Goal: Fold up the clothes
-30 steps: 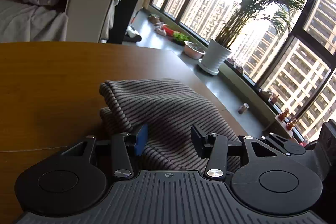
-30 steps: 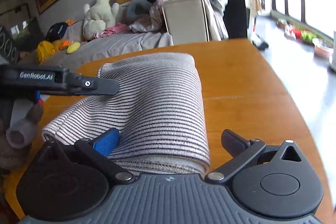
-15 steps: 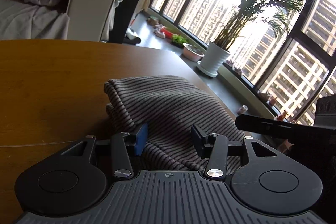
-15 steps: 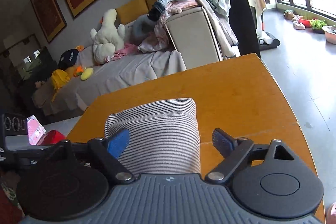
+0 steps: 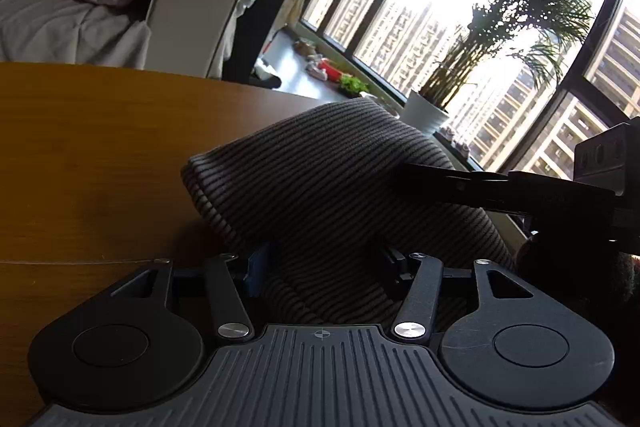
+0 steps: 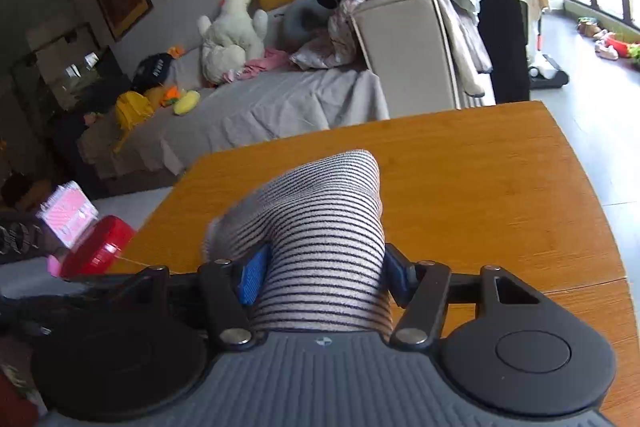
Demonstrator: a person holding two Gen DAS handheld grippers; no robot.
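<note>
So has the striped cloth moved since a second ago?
Yes. The striped cloth has risen off the table, its top now overlapping the white plant pot.

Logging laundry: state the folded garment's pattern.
Folded garment: pale with thin dark stripes, clearest in the right wrist view.

No readable text, brand or number found in either view. Faint white marks on a black cap (image 6: 155, 71) on the sofa too small to make out.
</note>
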